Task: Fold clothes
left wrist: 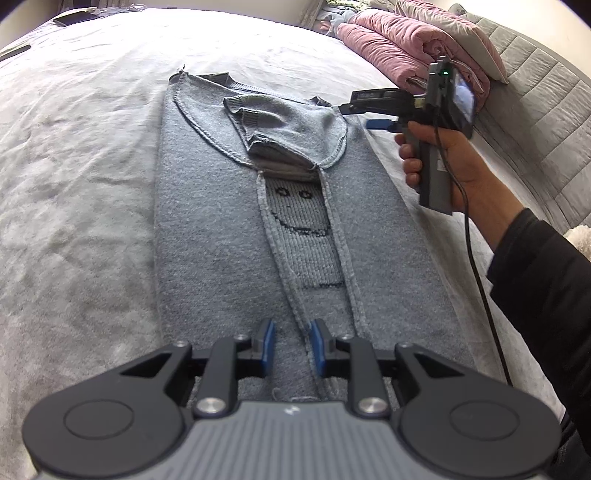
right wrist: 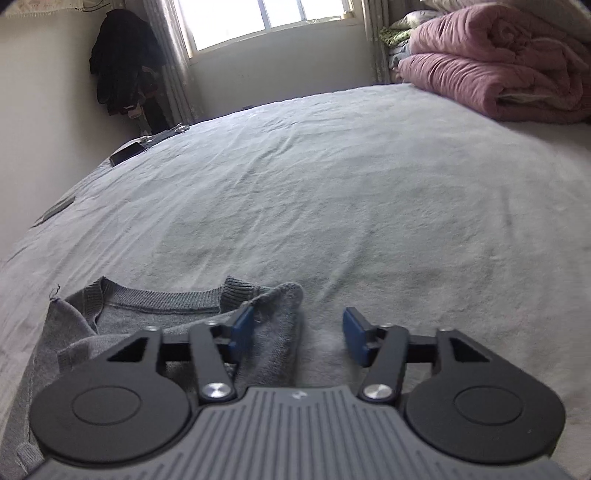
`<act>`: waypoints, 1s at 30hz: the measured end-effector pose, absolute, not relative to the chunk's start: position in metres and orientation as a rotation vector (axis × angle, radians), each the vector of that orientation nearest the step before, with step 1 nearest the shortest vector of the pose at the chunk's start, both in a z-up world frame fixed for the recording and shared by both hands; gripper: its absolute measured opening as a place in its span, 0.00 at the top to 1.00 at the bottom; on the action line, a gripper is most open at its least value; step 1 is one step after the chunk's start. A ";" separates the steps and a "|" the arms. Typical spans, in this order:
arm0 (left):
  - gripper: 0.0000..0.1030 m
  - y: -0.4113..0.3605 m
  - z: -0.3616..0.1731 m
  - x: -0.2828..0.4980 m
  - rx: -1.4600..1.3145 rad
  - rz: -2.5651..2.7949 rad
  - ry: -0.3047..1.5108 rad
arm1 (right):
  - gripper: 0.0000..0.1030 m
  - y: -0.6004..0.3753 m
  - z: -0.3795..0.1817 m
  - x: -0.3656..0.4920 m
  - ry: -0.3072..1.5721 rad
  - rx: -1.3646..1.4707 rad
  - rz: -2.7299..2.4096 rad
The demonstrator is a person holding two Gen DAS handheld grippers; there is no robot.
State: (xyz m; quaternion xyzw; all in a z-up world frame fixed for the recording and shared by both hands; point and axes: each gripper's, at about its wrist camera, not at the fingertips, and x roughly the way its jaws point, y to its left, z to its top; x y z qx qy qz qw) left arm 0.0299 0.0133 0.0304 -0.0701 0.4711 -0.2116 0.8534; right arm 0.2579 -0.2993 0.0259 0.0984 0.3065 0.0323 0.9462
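Left gripper (left wrist: pixel 291 345): jaws narrowly parted, blue pads (left wrist: pixel 266 343) standing clear of the fabric, nothing pinched; hem end of the grey sweater (left wrist: pixel 207 236) directly beneath and ahead. Between and just beyond the jaws, the two inward-folded side edges running away up the garment, a strip with a knitted smiley face (left wrist: pixel 297 206) showing in the gap. Further out, folded sleeves (left wrist: pixel 284 122) bunched across the chest below the collar.

Right gripper (right wrist: pixel 299 334): jaws wide apart, holding nothing; sweater's shoulder corner (right wrist: pixel 280 328) lying just inside the left pad (right wrist: pixel 242 328), bare sheet under the right one. Ribbed collar (right wrist: pixel 159 297) left of the jaws.

Beyond, grey bed sheet (right wrist: pixel 332 184) spreading outward; phone (right wrist: pixel 126 153) near its far left edge. Farthest right, folded pink quilt (right wrist: pixel 498 74); straight ahead, window (right wrist: pixel 266 18); dark clothes (right wrist: pixel 122 59) hanging left.
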 end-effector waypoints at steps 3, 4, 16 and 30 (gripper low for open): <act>0.78 0.015 0.032 0.028 -0.151 -0.440 0.986 | 0.39 -0.305 0.041 0.219 0.616 0.225 0.122; 0.78 0.016 0.033 0.027 -0.151 -0.437 0.984 | 0.39 -0.306 0.045 0.205 0.621 0.238 0.142; 0.78 0.022 0.038 0.011 -0.185 -0.442 0.951 | 0.39 -0.292 0.049 0.036 0.783 0.379 0.250; 0.76 -0.016 0.022 -0.030 -0.312 -0.596 1.040 | 0.47 -0.273 0.036 -0.073 0.742 0.328 0.235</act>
